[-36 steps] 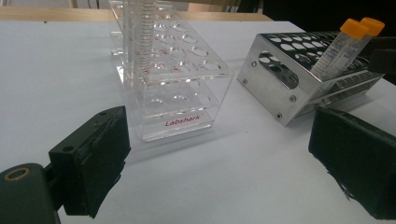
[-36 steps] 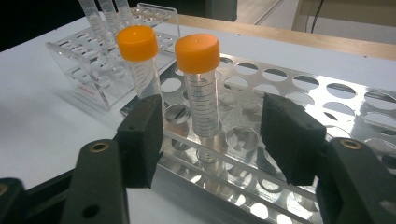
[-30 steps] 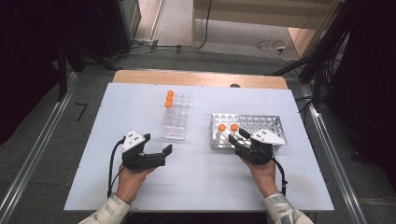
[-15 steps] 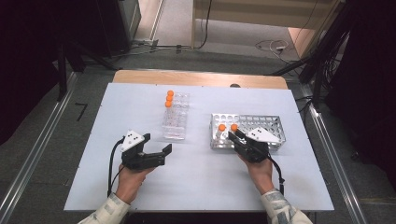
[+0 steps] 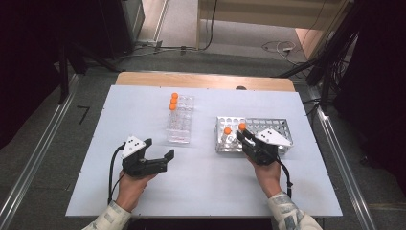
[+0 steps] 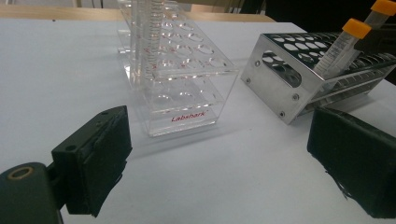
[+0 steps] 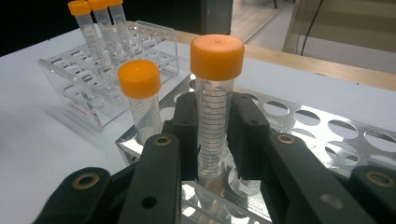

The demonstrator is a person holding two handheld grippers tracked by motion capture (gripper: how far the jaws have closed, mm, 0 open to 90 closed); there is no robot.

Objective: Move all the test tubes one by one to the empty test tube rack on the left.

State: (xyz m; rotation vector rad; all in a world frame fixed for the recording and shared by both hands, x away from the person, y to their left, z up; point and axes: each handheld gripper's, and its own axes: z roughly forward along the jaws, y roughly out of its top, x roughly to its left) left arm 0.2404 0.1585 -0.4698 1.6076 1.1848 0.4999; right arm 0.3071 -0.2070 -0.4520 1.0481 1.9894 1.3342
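While it stands in the metal rack (image 7: 327,135) at centre of the right gripper view, the orange-capped tube (image 7: 215,112) is item one: our right gripper (image 7: 212,135) has just been closing and now clamps its graduated body. Second capped tube (image 7: 140,100), just left. Clear rack (image 5: 179,120), centre of the high view, three capped tubes at its far end. Left gripper (image 5: 155,155), lower left, jaws apart, idle. Step, we judge: grasp made; next calls for a straight lift clear of the hole

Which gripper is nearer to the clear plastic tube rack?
Left. The left gripper sits open on the table just in front of the clear plastic tube rack; the right gripper is over at the metal rack, clamping an orange-capped tube.
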